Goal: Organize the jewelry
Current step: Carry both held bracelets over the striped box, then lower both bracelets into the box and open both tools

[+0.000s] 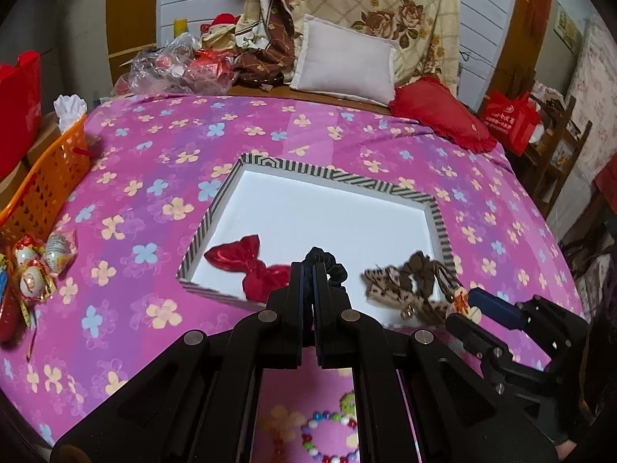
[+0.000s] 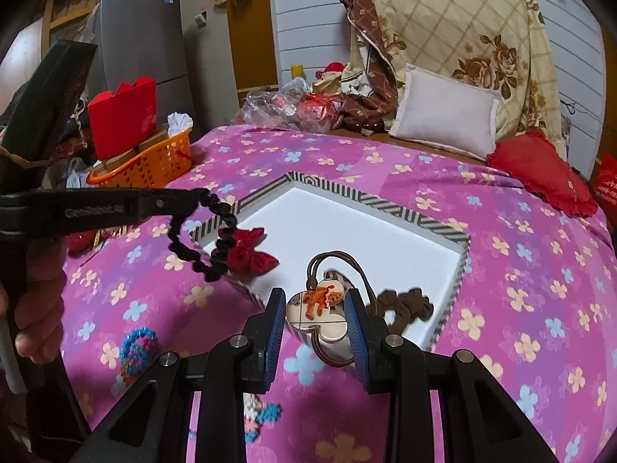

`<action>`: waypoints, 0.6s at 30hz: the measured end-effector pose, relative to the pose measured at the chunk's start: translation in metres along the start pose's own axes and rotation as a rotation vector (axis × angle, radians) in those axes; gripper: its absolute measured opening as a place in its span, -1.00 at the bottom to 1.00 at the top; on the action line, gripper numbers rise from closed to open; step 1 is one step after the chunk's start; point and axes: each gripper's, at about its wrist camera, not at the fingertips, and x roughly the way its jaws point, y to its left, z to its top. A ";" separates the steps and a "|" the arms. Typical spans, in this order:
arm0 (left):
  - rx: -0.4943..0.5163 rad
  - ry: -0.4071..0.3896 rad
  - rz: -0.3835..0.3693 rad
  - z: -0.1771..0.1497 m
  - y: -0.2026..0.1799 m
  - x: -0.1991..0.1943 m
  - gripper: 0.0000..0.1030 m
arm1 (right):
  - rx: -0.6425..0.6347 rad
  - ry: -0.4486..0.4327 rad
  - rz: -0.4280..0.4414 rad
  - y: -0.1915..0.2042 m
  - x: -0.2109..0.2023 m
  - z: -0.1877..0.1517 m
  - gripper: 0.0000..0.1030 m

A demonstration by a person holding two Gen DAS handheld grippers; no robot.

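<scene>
A black scrunchie [image 2: 200, 239] is pinched between the shut jaws of the left gripper [image 1: 308, 266]. It is thin and crinkly, and it hangs down in a loop over the near left corner of the striped box [image 2: 389, 206]. It is held up in the air, just above the red bow [image 2: 248, 254].

A hair tie with a flat charm [image 2: 318, 310] is held between the blue pads [image 2: 275, 332] of the right gripper [image 2: 316, 308]. The jaws are closed on the charm's two sides. A small orange figure is shown on the charm, and brown elastic loops are joined to it. The charm is held over the near edge of the box.

The box is white inside, with black and white stripes on its rim. The red bow is lying in its near left corner. A brown scrunchie [image 2: 405, 303] is lying in its near right corner, and a spotted hair piece [image 1: 385, 283] is seen beside it.

The box is set on a pink sheet with flowers [image 1: 308, 131]. A bead bracelet [image 1: 327, 438] is seen on the sheet under the left gripper. A blue fuzzy hair tie [image 2: 139, 347] is lying on the sheet near the left gripper. An orange basket [image 2: 154, 162] is set at the left edge of the bed. A white pillow [image 1: 347, 67] and a red pillow [image 1: 439, 112] are seen at the far end.
</scene>
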 end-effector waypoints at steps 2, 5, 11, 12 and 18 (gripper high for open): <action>-0.017 0.007 0.004 0.004 0.003 0.009 -0.94 | -0.003 -0.004 0.007 0.001 0.007 0.007 -0.42; -0.055 0.037 -0.009 0.010 0.007 0.027 -0.94 | 0.000 -0.006 0.024 0.003 0.021 0.016 -0.41; -0.101 0.093 0.010 0.011 0.016 0.067 -0.94 | -0.011 0.021 0.052 0.009 0.061 0.023 -0.41; -0.107 0.102 0.018 0.010 0.018 0.072 -0.94 | -0.014 0.028 0.054 0.011 0.068 0.023 -0.41; -0.134 0.150 0.069 0.002 0.035 0.099 -0.94 | -0.011 0.101 0.068 0.011 0.112 0.015 -0.41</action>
